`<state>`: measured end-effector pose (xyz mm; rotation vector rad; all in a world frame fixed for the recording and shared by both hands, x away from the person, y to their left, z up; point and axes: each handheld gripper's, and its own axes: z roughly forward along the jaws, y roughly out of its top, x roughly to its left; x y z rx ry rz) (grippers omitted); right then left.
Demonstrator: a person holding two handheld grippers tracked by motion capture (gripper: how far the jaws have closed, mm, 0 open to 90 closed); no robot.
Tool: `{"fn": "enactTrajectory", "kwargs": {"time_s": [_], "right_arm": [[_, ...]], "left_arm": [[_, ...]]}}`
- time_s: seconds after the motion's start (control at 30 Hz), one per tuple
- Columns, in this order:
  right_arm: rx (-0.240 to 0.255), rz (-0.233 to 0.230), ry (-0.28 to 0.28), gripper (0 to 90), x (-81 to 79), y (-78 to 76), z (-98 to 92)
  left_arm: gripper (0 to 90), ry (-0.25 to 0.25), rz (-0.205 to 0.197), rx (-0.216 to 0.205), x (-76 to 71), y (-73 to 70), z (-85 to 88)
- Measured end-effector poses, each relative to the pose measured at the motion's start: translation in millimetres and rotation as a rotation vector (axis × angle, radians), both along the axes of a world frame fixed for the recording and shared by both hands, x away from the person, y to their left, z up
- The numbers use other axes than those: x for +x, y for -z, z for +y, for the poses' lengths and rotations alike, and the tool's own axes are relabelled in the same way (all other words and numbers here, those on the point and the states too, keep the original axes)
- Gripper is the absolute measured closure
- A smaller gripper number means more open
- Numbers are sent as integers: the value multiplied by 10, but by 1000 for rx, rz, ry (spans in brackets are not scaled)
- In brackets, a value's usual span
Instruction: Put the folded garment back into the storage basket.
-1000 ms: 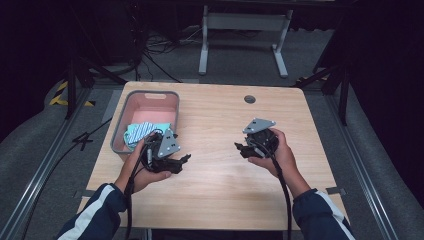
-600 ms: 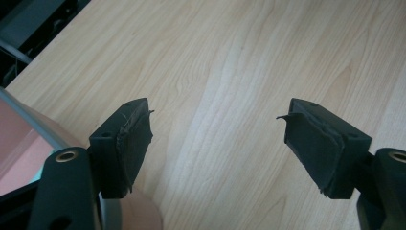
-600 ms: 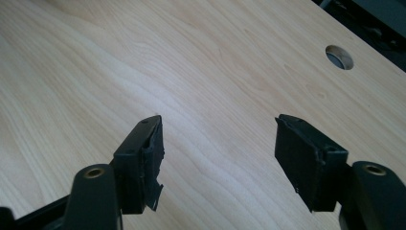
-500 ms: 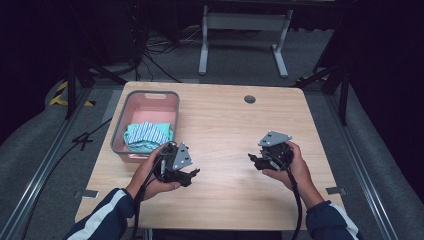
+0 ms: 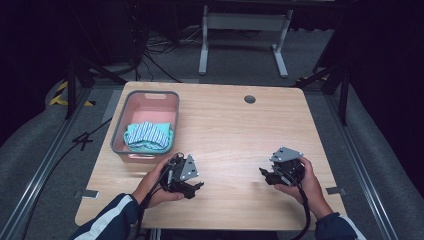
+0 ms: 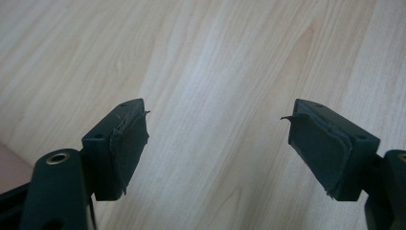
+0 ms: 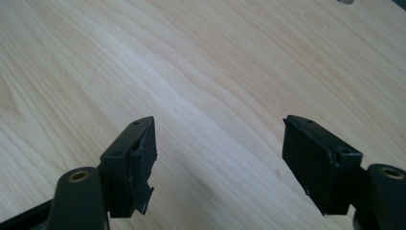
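Observation:
A person's two hands each hold a black gripper low over the wooden table (image 5: 225, 130). My left gripper (image 5: 196, 187) sits near the front left, just in front of the pink basket (image 5: 120, 132), jaws pointing right. In the left gripper view the left gripper (image 6: 215, 143) is open with bare wood between its pads. My right gripper (image 5: 264, 175) is at the front right, jaws pointing left. The right gripper view shows the right gripper (image 7: 218, 163) open and holding nothing. A folded teal-and-white striped cloth (image 5: 147, 135) lies in the basket.
A round cable hole (image 5: 249, 99) lies near the table's far edge. Cables trail from both grippers off the front edge. Beyond the table are a grey floor, floor rails and a white metal stand (image 5: 240, 35).
Both hands have drawn back toward the front edge of the table, the left one away from the basket. Both grippers stay open and hold nothing.

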<state>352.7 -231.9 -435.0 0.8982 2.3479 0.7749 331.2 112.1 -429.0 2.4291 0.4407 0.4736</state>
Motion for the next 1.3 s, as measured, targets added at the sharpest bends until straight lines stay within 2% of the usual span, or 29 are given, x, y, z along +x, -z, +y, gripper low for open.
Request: {"fn": "enactTrajectory", "kwargs": {"time_s": [0.13, 0.23, 0.3, 0.37, 0.47, 0.5, 0.57, 0.7, 0.77, 0.9, 0.93, 1.0, 1.3], "right_arm": [[4, 6, 9, 273, -53, 74, -85], [10, 19, 21, 266, -101, 133, -144], [11, 21, 29, 255, -135, 183, -185], [20, 33, 40, 252, -178, 245, -236], [28, 46, 49, 251, -225, 315, -306], [34, 49, 50, 251, -237, 332, -327], [51, 56, 58, 240, -282, 373, -389], [138, 63, 76, 241, -368, 431, -518], [187, 79, 83, 237, -416, 461, -609], [254, 90, 114, 217, -475, 510, -750], [248, 84, 125, 203, -496, 509, -777], [246, 84, 125, 203, -501, 512, -790], [258, 95, 133, 199, -503, 513, -807]], "left_arm": [[206, 9, 18, 14, 3, 116, -22], [197, 4, 46, 23, 11, 198, -23], [190, -5, 50, 40, 18, 249, -14], [188, -4, 73, 25, 26, 294, -1], [182, 3, 84, 33, 31, 340, 3], [182, 1, 90, 28, 33, 366, 0], [177, -3, 126, -2, 36, 402, 7], [174, -19, 167, -44, 36, 432, 37], [172, -30, 171, -76, 33, 461, 64], [165, -54, 200, -144, 36, 519, 120], [157, -46, 189, -159, 30, 538, 138], [156, -49, 188, -163, 27, 539, 138], [156, -55, 186, -161, 23, 538, 139]]}}
